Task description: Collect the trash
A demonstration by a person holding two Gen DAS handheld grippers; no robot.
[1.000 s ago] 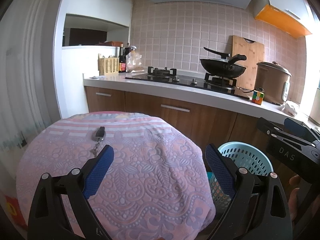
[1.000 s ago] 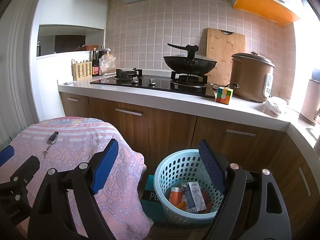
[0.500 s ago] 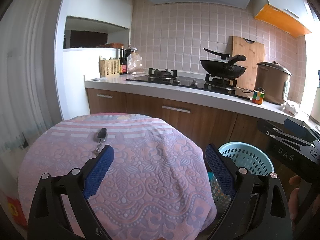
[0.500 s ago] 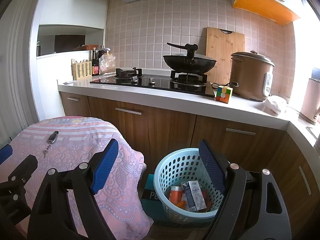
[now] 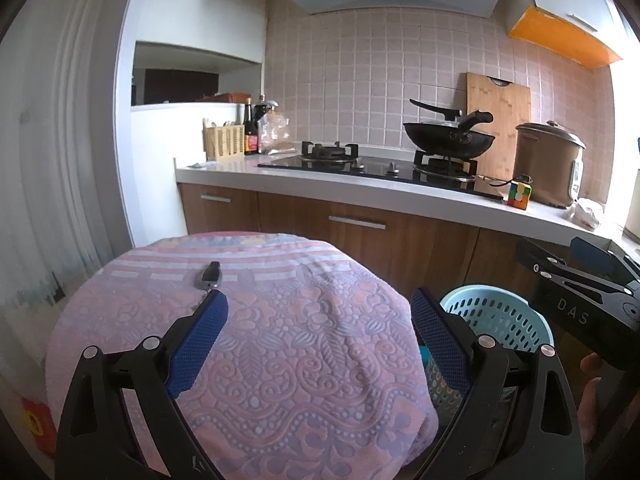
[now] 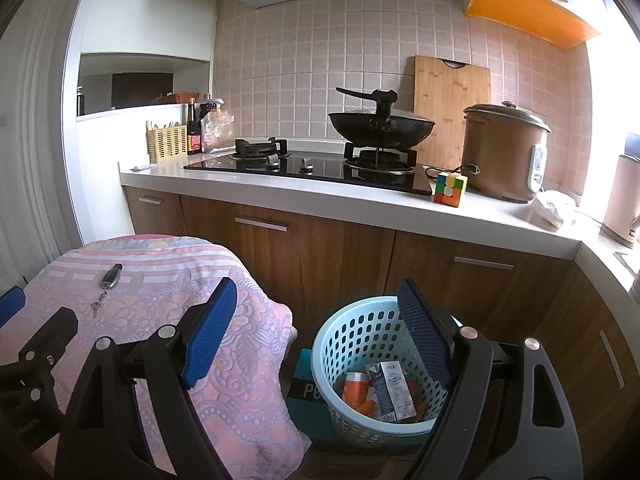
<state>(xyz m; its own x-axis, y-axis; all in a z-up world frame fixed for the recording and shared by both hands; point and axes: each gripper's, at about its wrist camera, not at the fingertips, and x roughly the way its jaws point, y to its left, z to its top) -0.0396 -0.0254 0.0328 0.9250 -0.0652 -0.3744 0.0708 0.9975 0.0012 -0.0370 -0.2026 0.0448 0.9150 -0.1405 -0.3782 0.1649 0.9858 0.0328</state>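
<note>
A light blue perforated basket (image 6: 372, 328) stands on the floor by the cabinets, with a white carton (image 6: 394, 390) and an orange can (image 6: 356, 388) among the trash inside. My right gripper (image 6: 316, 310) hangs open above and in front of it, nothing between its blue pads. The left gripper (image 5: 320, 312) is open too, over a round table under a pink patterned cloth (image 5: 280, 344). A key fob with keys (image 5: 209, 276) lies on the cloth just beyond its left finger. In the left wrist view the basket (image 5: 496, 316) shows at the right behind the right finger.
A kitchen counter (image 6: 360, 200) runs behind, with a gas hob, a black wok (image 6: 380, 128), a puzzle cube (image 6: 451, 188), a brown rice cooker (image 6: 504, 156), a crumpled white bag (image 6: 554, 208) and a cutlery holder (image 6: 168, 142). A teal box (image 6: 308, 396) lies beside the basket. A hand (image 5: 592, 400) holds the right gripper's body.
</note>
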